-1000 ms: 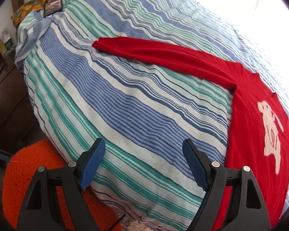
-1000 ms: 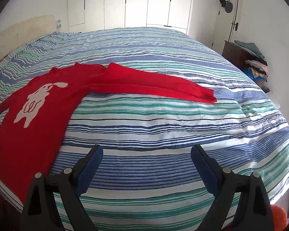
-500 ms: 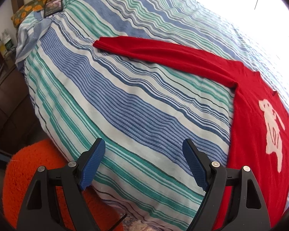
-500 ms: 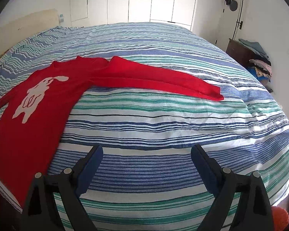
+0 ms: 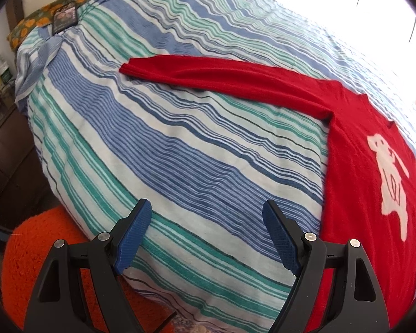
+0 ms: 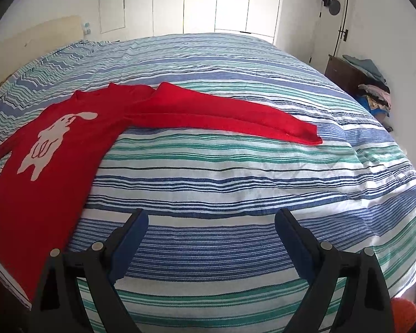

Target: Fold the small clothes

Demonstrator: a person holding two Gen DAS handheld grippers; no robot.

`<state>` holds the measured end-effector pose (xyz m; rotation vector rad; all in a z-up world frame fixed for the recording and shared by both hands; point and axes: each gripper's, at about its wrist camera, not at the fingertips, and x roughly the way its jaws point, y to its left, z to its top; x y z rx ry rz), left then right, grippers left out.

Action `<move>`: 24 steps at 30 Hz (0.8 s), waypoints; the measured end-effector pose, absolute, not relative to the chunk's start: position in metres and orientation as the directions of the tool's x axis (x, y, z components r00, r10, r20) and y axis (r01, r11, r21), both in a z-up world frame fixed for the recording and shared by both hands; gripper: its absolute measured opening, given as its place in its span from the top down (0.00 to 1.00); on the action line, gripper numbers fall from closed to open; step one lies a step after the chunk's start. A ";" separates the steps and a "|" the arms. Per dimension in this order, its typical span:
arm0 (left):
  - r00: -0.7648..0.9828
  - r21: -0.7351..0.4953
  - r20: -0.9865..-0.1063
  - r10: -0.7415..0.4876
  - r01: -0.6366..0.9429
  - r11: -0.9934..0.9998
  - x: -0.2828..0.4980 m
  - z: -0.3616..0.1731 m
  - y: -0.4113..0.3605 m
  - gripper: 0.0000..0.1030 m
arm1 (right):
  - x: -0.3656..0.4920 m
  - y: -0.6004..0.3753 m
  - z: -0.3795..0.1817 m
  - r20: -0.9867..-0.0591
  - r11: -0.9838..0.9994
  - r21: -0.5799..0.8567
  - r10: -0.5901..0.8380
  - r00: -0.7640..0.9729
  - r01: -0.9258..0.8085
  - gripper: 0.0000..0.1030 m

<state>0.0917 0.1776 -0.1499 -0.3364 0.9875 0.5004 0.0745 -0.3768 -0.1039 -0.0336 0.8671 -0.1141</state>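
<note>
A red long-sleeved sweater [image 5: 355, 149] with a white animal print lies flat on the striped bed. In the left wrist view one sleeve [image 5: 208, 75] stretches out to the left. In the right wrist view the sweater [image 6: 50, 152] is at the left, its other sleeve [image 6: 235, 113] stretching to the right. My left gripper [image 5: 206, 216] is open and empty above the bed's near edge, left of the sweater body. My right gripper [image 6: 210, 224] is open and empty above the bedspread, right of the body and nearer than the sleeve.
The blue, green and white striped bedspread [image 5: 180, 152] covers the whole bed [image 6: 235, 180]. An orange fuzzy cushion [image 5: 36, 247] sits below the bed's edge. A dark nightstand [image 5: 2, 127] stands left. A dresser with piled clothes [image 6: 368, 88] stands right; white wardrobe doors [image 6: 202, 0] are behind.
Both grippers have moved slightly closer over the bed; the sweater sits a little nearer and lower in both views. Both grippers stay open.
</note>
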 end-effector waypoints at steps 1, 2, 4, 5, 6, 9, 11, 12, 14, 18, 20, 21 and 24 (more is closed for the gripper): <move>0.454 -0.048 -0.856 0.245 -0.542 0.839 0.092 -0.150 0.177 0.19 | 0.074 -0.377 -0.103 -0.757 0.993 -0.075 -0.113 0.644 0.086 0.11; 0.457 -0.051 -0.856 0.242 -0.540 0.840 0.092 -0.149 0.177 0.19 | 0.074 -0.377 -0.103 -0.754 0.993 -0.075 -0.113 0.647 0.086 0.11; 0.461 -0.056 -0.855 0.237 -0.537 0.841 0.093 -0.149 0.177 0.19 | 0.074 -0.377 -0.102 -0.751 0.993 -0.076 -0.115 0.650 0.088 0.11; 0.463 -0.059 -0.855 0.234 -0.535 0.843 0.093 -0.149 0.177 0.19 | 0.074 -0.378 -0.102 -0.750 0.993 -0.080 -0.119 0.650 0.090 0.11; 0.464 -0.061 -0.855 0.232 -0.534 0.843 0.093 -0.149 0.177 0.19 | 0.074 -0.378 -0.102 -0.751 0.992 -0.083 -0.123 0.649 0.092 0.11; 0.465 -0.060 -0.856 0.228 -0.527 0.848 0.094 -0.148 0.176 0.19 | 0.074 -0.379 -0.102 -0.749 0.991 -0.087 -0.132 0.649 0.101 0.11; 0.462 -0.060 -0.857 0.227 -0.527 0.848 0.094 -0.149 0.177 0.19 | 0.074 -0.381 -0.102 -0.746 0.990 -0.088 -0.136 0.652 0.106 0.11; 0.461 -0.062 -0.858 0.225 -0.528 0.847 0.094 -0.149 0.178 0.19 | 0.074 -0.382 -0.101 -0.744 0.990 -0.089 -0.138 0.654 0.109 0.11; 0.460 -0.072 -0.860 0.220 -0.536 0.841 0.094 -0.149 0.181 0.19 | 0.074 -0.383 -0.101 -0.743 0.989 -0.087 -0.142 0.654 0.116 0.11; 0.461 -0.122 -0.867 0.190 -0.564 0.817 0.090 -0.149 0.191 0.19 | 0.076 -0.384 -0.102 -0.745 0.990 -0.086 -0.141 0.652 0.116 0.11; 0.472 -0.147 -0.864 0.177 -0.571 0.807 0.086 -0.147 0.195 0.19 | 0.075 -0.383 -0.102 -0.745 0.990 -0.087 -0.138 0.652 0.109 0.11; 0.479 -0.159 -0.860 0.174 -0.577 0.801 0.084 -0.145 0.197 0.19 | 0.075 -0.383 -0.102 -0.746 0.991 -0.088 -0.136 0.652 0.106 0.11; 0.482 -0.172 -0.858 0.176 -0.593 0.787 0.082 -0.145 0.201 0.19 | 0.075 -0.382 -0.104 -0.748 0.992 -0.085 -0.128 0.651 0.098 0.11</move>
